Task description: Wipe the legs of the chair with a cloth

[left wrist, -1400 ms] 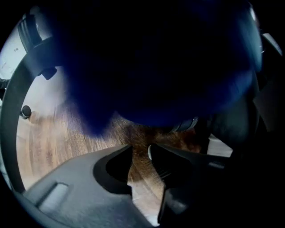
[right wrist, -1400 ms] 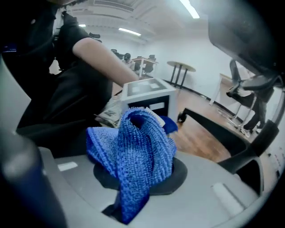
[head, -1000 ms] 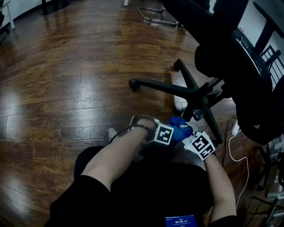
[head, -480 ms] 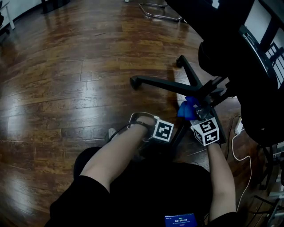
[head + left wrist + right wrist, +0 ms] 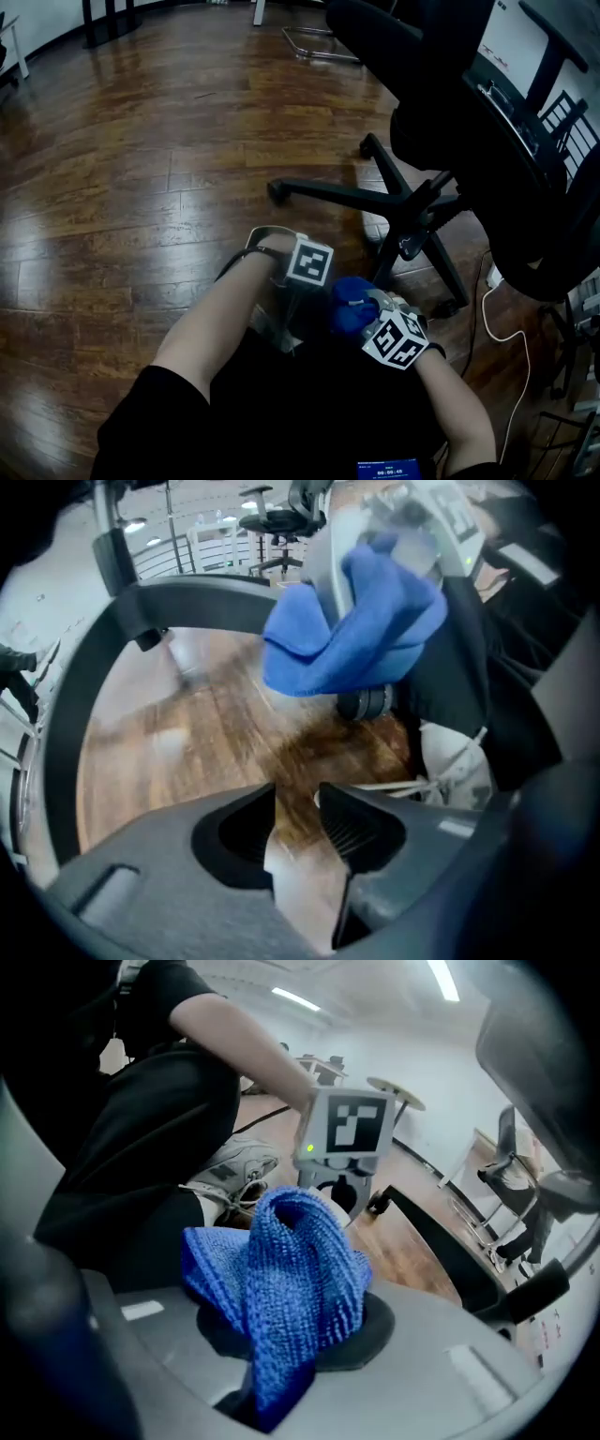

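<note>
**Cloth gripped, not yet on a leg**

The right gripper (image 5: pixel 292 1363) pinched the bunched blue cloth (image 5: pixel 295 1269) above the person's lap, just short of the black chair legs (image 5: pixel 342 195). The left gripper (image 5: pixel 298 829) stood slightly parted, with nothing between its jaws.

Judgement: present a flat cloth face and stroke each leg out to its caster (image 5: pixel 276 191).

No brand was legible. The marker cubes (image 5: pixel 310 262) bore patterns only.

I see the blue cloth (image 5: pixel 300 1269) bunched in my right hand-held gripper (image 5: pixel 281 1372), near the black chair legs (image 5: pixel 349 195) splayed on the floor (image 5: pixel 141 187).
</note>
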Tool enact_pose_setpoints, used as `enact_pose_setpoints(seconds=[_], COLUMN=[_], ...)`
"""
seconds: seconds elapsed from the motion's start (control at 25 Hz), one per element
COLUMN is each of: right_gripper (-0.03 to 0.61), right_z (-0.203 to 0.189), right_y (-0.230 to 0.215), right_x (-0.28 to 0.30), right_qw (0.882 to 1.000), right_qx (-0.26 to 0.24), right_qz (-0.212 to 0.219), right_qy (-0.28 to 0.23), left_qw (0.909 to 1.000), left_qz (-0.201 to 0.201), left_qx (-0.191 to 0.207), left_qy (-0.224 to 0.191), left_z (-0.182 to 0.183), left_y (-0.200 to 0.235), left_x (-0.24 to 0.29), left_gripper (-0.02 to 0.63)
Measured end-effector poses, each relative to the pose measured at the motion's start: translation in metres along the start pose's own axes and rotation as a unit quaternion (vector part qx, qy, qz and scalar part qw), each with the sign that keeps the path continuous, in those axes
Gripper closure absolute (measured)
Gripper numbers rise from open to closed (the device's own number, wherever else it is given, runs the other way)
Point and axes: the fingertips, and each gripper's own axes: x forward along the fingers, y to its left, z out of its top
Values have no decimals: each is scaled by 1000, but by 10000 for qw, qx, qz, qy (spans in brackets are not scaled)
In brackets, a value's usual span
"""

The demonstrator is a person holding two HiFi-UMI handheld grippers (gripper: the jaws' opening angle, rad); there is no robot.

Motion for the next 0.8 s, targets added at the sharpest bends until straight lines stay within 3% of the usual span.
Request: enact_pose_setpoints(seconds=[0.08, 0.16, 0.36, 0.44, 0.52, 0.64, 0.8], right_gripper=[491, 489, 489, 489, 489, 489, 489], right_z=[-1, 0, 1, 2, 1, 1, 1], right_y=[0, -3, -4, -6, -9, -16, -22], right_x=[0, -1, 0, 0, 0, 5, 14], right_qw=[10000, 9999, 9996, 9995, 9995, 9986, 9950], right_qx=[32, 159, 275, 317, 308, 349, 326], right_qz=[63, -12, 4, 24, -48, -270, -619], right_qy=[59, 59, 93, 72, 106, 297, 708], left_qw=[9997, 9967, 9665, 9560, 9519, 9550, 9618], left_qz=[171, 649, 2097, 2514, 2762, 2802, 2604], left_qx=[-77, -111, -528, -683, -656, -622, -771], left_qy=[-140, -468, -1382, -1349, -1149, -748, -343], left_z=[-9, -12, -15, -22, -28, -42, -59], left_y=[8, 32, 115, 145, 168, 195, 215], left_x=[-17, -39, -95, -100, -96, -78, -50], left_gripper=[453, 453, 450, 388, 333, 290, 297])
